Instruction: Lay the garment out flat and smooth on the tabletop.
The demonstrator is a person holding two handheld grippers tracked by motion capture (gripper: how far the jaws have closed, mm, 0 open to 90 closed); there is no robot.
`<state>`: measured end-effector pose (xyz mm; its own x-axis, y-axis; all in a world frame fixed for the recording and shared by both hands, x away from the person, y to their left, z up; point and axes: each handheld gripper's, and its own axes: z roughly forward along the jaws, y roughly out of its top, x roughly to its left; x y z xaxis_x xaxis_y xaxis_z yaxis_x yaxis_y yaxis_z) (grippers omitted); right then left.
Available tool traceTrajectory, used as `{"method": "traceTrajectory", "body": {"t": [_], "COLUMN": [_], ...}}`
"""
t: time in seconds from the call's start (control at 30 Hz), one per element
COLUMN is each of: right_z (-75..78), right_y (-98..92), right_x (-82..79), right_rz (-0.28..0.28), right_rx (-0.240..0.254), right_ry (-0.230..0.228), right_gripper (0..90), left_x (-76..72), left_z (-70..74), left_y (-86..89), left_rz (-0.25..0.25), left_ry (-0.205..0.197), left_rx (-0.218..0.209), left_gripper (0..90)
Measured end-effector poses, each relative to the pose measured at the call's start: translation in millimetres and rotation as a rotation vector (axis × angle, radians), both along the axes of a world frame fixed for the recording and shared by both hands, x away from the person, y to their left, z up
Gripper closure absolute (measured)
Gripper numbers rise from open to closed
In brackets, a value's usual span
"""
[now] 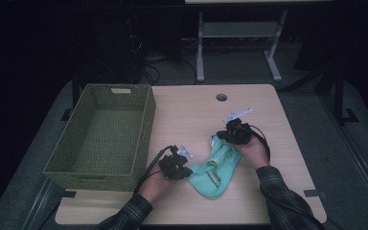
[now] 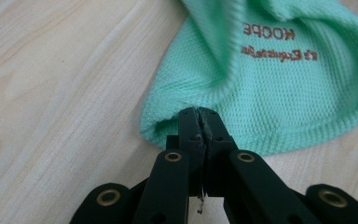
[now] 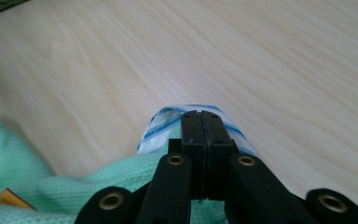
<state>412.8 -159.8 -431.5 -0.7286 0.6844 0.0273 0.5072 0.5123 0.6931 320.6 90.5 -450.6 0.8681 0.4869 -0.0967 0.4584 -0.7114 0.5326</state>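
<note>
A mint-green sock (image 1: 215,175) with brown lettering lies on the wooden table (image 1: 187,110) between my two grippers. My left gripper (image 1: 184,171) is at the sock's left end. In the left gripper view its jaws (image 2: 200,114) are shut on the ribbed edge of the sock (image 2: 270,88). My right gripper (image 1: 223,135) is at the sock's far end. In the right gripper view its jaws (image 3: 200,116) are shut on the blue-and-white striped cuff (image 3: 156,130), which is lifted slightly off the table, with the green fabric (image 3: 121,177) bunched below.
A green woven basket (image 1: 143,129) with nothing in it stands on the left part of the table, just left of my left hand. A round cable hole (image 1: 221,97) is near the far edge. Bare wood lies right of and behind the sock.
</note>
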Motion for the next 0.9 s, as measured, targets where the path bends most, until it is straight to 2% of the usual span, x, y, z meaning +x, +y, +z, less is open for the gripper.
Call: {"method": "traceTrajectory", "body": {"t": [0.07, 0.1, 0.37, 0.67, 0.73, 0.77, 0.9], "right_z": [0.7, 0.7, -0.2, -11.1, -11.7, -10.5, -0.1], "right_y": [-2.7, -3.8, -12.7, -22.0, -22.6, -22.9, -29.5], "right_x": [5.4, 7.7, 24.6, 39.9, 39.9, 38.6, 30.0], "right_rz": [-0.020, -0.031, -0.096, -0.149, -0.132, -0.130, -0.110], "right_rx": [-0.005, -0.006, -0.025, -0.039, -0.015, 0.002, 0.050], "right_ry": [-0.004, -0.007, -0.026, -0.007, 0.006, 0.013, -0.008], "right_gripper": [89.3, 89.3, 89.4, 89.2, 84.7, 79.0, 73.0], "left_x": [-0.9, -0.4, -1.5, -0.6, -0.6, -0.5, -0.4], "left_z": [-0.7, -0.3, -0.6, 0.0, 0.0, 0.0, 0.0], "left_y": [-1.0, -0.5, -1.3, -0.3, -0.3, -0.2, 0.0], "left_rz": [0.014, 0.005, 0.017, 0.003, 0.002, 0.002, 0.002], "left_ry": [-0.002, -0.003, 0.001, -0.002, -0.002, -0.002, 0.000], "left_rx": [-0.013, -0.004, -0.011, 0.001, 0.001, 0.000, 0.000], "left_gripper": [88.3, 88.3, 88.3, 88.3, 88.3, 88.3, 88.3]}}
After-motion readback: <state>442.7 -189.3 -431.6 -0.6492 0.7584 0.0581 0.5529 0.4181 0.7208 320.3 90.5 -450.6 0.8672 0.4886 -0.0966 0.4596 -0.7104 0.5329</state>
